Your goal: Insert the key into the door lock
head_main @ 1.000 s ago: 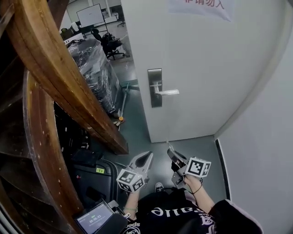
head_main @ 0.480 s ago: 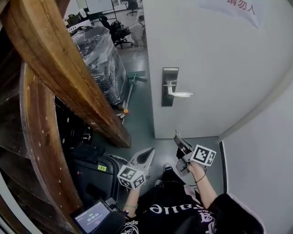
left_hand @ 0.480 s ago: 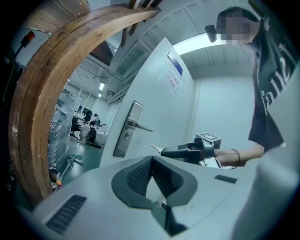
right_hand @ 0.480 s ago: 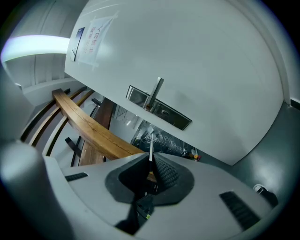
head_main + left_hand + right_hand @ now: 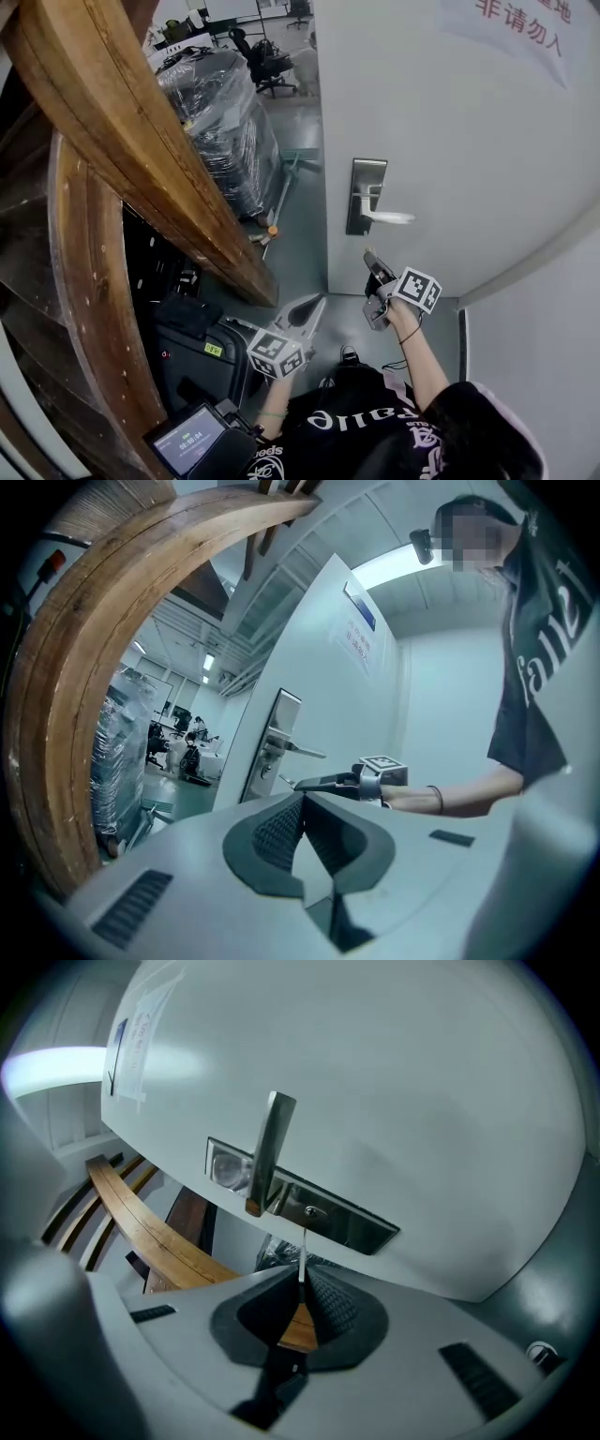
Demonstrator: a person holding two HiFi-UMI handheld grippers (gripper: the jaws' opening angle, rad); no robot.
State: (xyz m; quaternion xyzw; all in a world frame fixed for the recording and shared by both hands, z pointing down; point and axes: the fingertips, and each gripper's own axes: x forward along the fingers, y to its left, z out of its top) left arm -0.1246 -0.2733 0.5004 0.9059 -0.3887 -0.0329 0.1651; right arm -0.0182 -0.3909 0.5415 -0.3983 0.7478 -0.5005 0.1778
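Note:
The white door's steel lock plate [image 5: 365, 196] carries a lever handle [image 5: 390, 217]. In the right gripper view the plate [image 5: 342, 1225] shows its keyhole [image 5: 310, 1211] just past the handle [image 5: 268, 1152]. My right gripper [image 5: 302, 1277] is shut on a thin key [image 5: 302, 1249], whose blade points at the keyhole and stops a short way from it. In the head view the right gripper [image 5: 372, 262] is raised just below the handle. My left gripper [image 5: 314, 307] hangs lower, shut [image 5: 302, 799] with nothing held; its view shows the key tip [image 5: 286, 780] near the plate [image 5: 272, 747].
A big curved wooden beam [image 5: 141, 141] fills the left. Behind it stands a plastic-wrapped pallet [image 5: 225, 112]. A black case [image 5: 202, 361] and a small screen [image 5: 192, 439] sit at my feet. A wall [image 5: 534, 347] closes the right, and a paper sign [image 5: 520, 28] hangs on the door.
My right gripper has risen with the key from knee height toward the lock plate, and the door has come closer. The left gripper stays low and shut.

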